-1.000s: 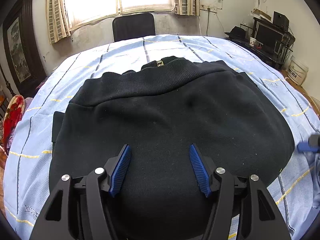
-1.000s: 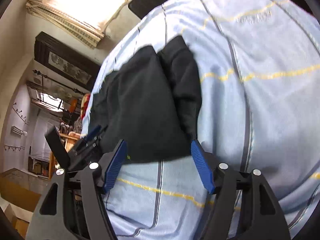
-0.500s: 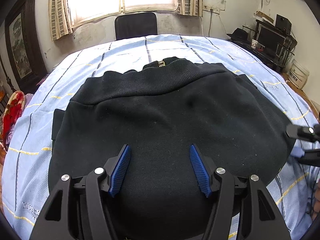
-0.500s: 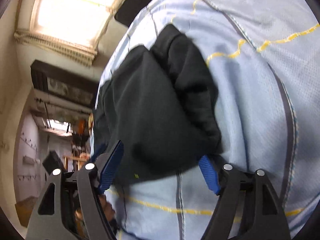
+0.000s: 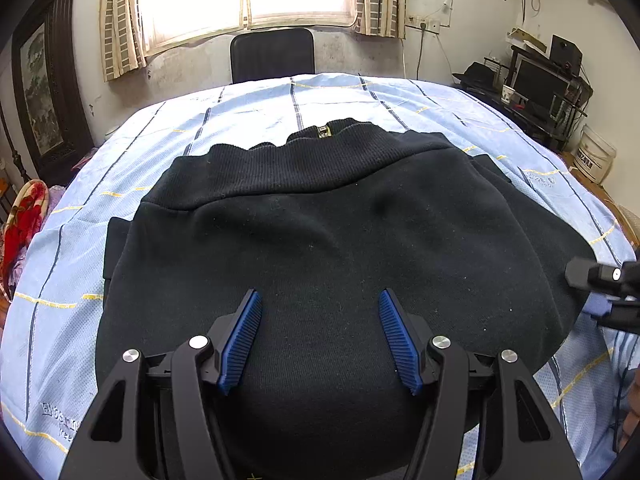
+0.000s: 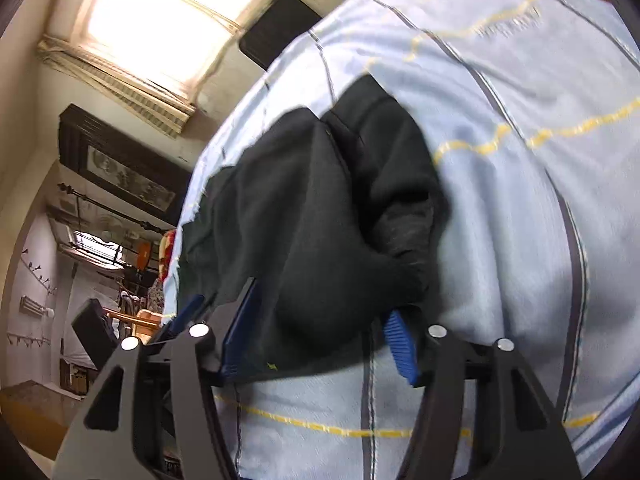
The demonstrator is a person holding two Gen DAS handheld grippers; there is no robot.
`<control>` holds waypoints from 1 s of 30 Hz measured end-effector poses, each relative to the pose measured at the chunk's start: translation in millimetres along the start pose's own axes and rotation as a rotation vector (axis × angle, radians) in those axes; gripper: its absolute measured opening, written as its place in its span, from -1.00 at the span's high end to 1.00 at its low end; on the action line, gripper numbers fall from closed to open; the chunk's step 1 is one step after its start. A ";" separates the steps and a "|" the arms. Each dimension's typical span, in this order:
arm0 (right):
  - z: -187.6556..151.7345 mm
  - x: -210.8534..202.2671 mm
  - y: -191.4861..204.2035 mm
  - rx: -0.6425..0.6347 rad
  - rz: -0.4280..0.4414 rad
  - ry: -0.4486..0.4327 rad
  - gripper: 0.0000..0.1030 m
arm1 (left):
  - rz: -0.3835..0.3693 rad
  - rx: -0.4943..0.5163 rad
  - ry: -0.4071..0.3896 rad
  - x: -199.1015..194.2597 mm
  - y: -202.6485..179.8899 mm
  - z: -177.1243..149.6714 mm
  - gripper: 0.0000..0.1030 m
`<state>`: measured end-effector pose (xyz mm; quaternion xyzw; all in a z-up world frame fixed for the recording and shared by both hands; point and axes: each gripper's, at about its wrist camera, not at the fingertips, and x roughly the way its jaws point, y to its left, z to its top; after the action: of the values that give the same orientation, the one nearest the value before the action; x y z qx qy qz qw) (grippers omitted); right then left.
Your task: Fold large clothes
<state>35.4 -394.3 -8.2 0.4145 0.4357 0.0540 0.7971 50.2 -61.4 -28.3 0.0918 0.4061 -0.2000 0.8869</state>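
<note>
Both grippers work the black sweater (image 5: 328, 240): left gripper (image 5: 320, 340) jaws apart above it, right gripper (image 6: 316, 332) jaws closing around its corner, so the next move is clamping and folding.

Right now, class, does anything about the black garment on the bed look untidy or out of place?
Yes. The garment is not flat: at its right edge a thick fold bulges out from under the top layer, and a dark flap sticks out on the left. Its ribbed hem lies wavy, with a zip end showing.

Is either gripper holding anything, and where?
Nothing clamped yet. Right gripper has just been closing around the sweater at its side edge; left gripper open.
</note>
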 end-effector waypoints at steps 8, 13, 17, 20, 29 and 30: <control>10.8 22.7 -20.7 0.115 0.032 -0.030 -0.24 | 0.006 0.004 -0.002 0.1 -1.8 0.4 -0.21; 16.1 36.0 -17.9 0.100 0.043 -0.064 0.41 | -0.003 0.001 0.005 0.9 -1.4 2.0 -0.22; 16.6 29.8 -1.1 0.018 0.005 -0.103 0.60 | -0.022 -0.017 0.013 0.1 2.1 3.4 -0.22; 15.6 20.8 20.2 -0.072 -0.041 -0.137 0.67 | -0.045 -0.037 0.018 -2.8 7.7 5.6 -0.20; -8.8 -16.3 123.8 -0.400 -0.141 -0.267 0.72 | -0.134 -0.218 0.041 -13.3 68.1 21.7 -0.12; -13.7 -17.6 137.6 -0.441 -0.155 -0.279 0.72 | -0.161 -0.211 0.063 -9.4 70.9 22.3 -0.12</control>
<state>52.3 -304.3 96.9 0.1997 0.3299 0.0290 0.9222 90.3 -2.0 -6.5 -0.0289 0.4584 -0.2236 0.8597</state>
